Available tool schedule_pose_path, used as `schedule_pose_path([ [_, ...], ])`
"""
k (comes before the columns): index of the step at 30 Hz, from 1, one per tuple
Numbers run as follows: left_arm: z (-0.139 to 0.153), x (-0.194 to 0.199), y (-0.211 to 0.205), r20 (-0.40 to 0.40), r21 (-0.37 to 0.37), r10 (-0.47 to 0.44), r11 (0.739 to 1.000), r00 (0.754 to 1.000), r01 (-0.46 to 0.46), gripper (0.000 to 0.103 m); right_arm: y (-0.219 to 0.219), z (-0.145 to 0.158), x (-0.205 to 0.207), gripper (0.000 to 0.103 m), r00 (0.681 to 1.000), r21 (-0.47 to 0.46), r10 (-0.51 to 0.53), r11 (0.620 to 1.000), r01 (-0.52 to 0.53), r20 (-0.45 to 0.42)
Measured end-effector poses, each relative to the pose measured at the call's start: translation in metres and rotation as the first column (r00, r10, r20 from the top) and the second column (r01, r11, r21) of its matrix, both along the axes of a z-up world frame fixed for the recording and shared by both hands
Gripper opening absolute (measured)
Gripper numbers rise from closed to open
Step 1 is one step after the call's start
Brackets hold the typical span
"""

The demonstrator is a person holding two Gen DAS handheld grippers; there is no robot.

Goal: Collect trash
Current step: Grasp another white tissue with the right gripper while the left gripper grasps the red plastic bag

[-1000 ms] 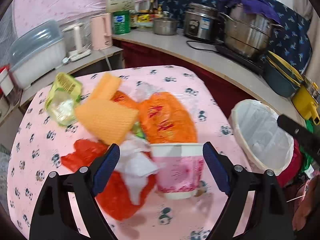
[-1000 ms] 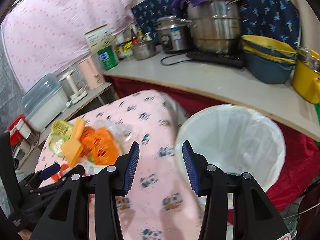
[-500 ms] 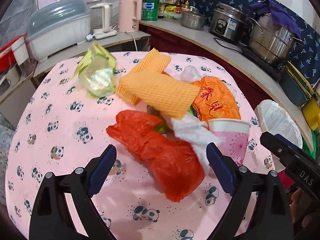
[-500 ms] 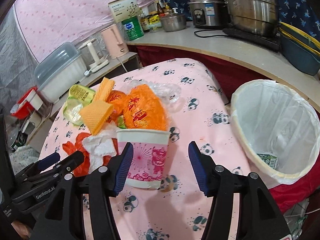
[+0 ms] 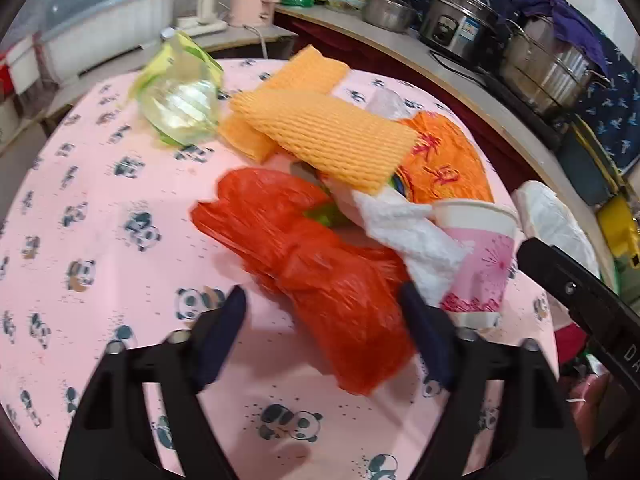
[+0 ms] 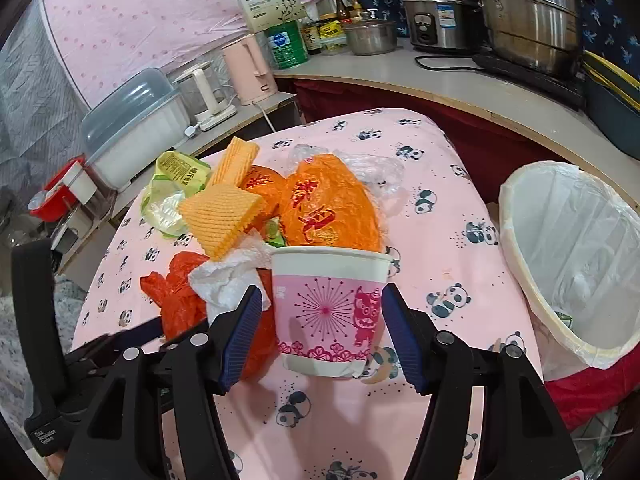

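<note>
A trash pile lies on the pink panda tablecloth (image 5: 100,240): a red plastic bag (image 5: 320,280), white tissue (image 5: 408,228), orange foam net (image 5: 320,136), orange bag (image 5: 444,164), green wrapper (image 5: 180,96) and a pink paper cup (image 6: 328,308). My left gripper (image 5: 324,340) is open, its fingers straddling the near end of the red bag. My right gripper (image 6: 322,336) is open, its fingers on either side of the cup without touching it. A white-lined trash bin (image 6: 572,256) stands at the table's right edge.
A counter behind holds a rice cooker (image 6: 436,20), steel pots (image 6: 532,12), a pink kettle (image 6: 250,70) and a lidded plastic box (image 6: 132,124). Yellow and dark basins (image 5: 616,220) sit past the bin.
My right gripper has moved in so its fingers flank the pink cup. My left gripper has moved forward and narrowed around the red bag.
</note>
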State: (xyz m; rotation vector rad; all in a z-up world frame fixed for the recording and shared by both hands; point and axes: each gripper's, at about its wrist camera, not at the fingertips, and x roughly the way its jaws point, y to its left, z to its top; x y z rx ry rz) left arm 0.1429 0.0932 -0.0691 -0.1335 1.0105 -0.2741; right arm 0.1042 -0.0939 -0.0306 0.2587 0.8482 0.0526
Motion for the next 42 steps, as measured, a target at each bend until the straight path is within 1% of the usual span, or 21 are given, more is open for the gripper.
schedule_pose_path([
  [1,0.000,0.000,0.001,-0.008,-0.019,-0.007,1.000,1.000,0.007,0.057,0.002,0.000,0.001,0.060,1.000,-0.001,0.006,1.000,-0.006,0.000],
  [2,0.001,0.000,0.003,-0.008,-0.033,-0.013,0.999,1.000,0.012,0.046,0.004,0.001,0.002,0.060,1.000,-0.001,0.013,1.000,-0.013,0.000],
  [3,0.003,-0.002,0.003,-0.004,-0.042,-0.024,0.999,1.000,0.024,0.040,0.006,0.001,0.003,0.060,1.000,-0.001,0.020,1.000,-0.020,-0.001],
  [4,0.005,-0.002,0.003,0.000,-0.040,-0.027,0.999,1.000,0.027,0.038,0.008,0.001,0.004,0.058,1.000,0.000,0.029,1.000,-0.029,-0.001],
  [5,0.007,-0.003,0.005,0.006,-0.039,-0.030,0.999,1.000,0.031,0.033,0.011,0.001,0.004,0.057,0.999,0.001,0.040,0.999,-0.040,0.000],
  [7,0.011,-0.005,0.008,0.012,-0.041,-0.030,0.999,0.999,0.031,0.028,0.019,0.002,0.007,0.051,0.998,-0.004,0.066,0.998,-0.066,0.001],
  [8,0.012,-0.006,0.010,0.016,-0.040,-0.028,0.999,0.999,0.029,0.024,0.023,0.003,0.008,0.050,0.997,-0.004,0.078,0.997,-0.078,0.002],
  [10,0.016,-0.009,0.017,0.024,-0.039,-0.019,0.999,1.000,0.020,0.023,0.031,0.004,0.011,0.047,0.995,0.008,0.102,0.995,-0.102,0.002],
  [17,0.019,-0.013,0.040,0.030,-0.006,0.034,0.999,0.999,-0.034,0.022,0.066,-0.004,0.020,0.045,0.982,0.040,0.188,0.981,-0.188,-0.013],
  [20,0.017,-0.013,0.043,0.029,0.028,0.041,0.999,0.999,-0.042,0.022,0.078,-0.012,0.027,0.045,0.978,0.056,0.205,0.978,-0.203,-0.027],
  [23,0.013,-0.013,0.048,0.020,0.035,0.047,0.998,0.999,-0.048,0.022,0.087,-0.022,0.036,0.043,0.976,0.048,0.212,0.977,-0.209,-0.045],
  [26,0.012,-0.014,0.050,0.020,0.037,0.051,0.998,0.998,-0.052,0.022,0.090,-0.032,0.046,0.032,0.974,0.054,0.216,0.976,-0.213,-0.069],
  [28,0.012,-0.014,0.051,0.021,0.033,0.052,0.998,0.998,-0.053,0.022,0.092,-0.038,0.051,0.011,0.970,0.055,0.225,0.974,-0.221,-0.088],
  [29,0.013,-0.015,0.052,0.023,0.032,0.052,0.998,0.998,-0.052,0.021,0.093,-0.040,0.051,0.008,0.969,0.051,0.230,0.973,-0.226,-0.094],
  [31,0.015,-0.015,0.052,0.029,0.036,0.050,0.998,0.998,-0.051,0.021,0.094,-0.038,0.049,0.005,0.969,0.046,0.233,0.972,-0.230,-0.083],
  [35,0.022,-0.016,0.052,0.043,0.033,0.049,0.998,0.998,-0.051,0.021,0.090,-0.026,0.043,0.003,0.972,0.042,0.232,0.972,-0.230,-0.044],
  [42,0.049,-0.022,0.040,0.103,0.018,0.025,0.999,0.994,-0.027,0.021,0.063,0.013,0.030,0.003,0.981,0.066,0.185,0.980,-0.188,0.057],
])
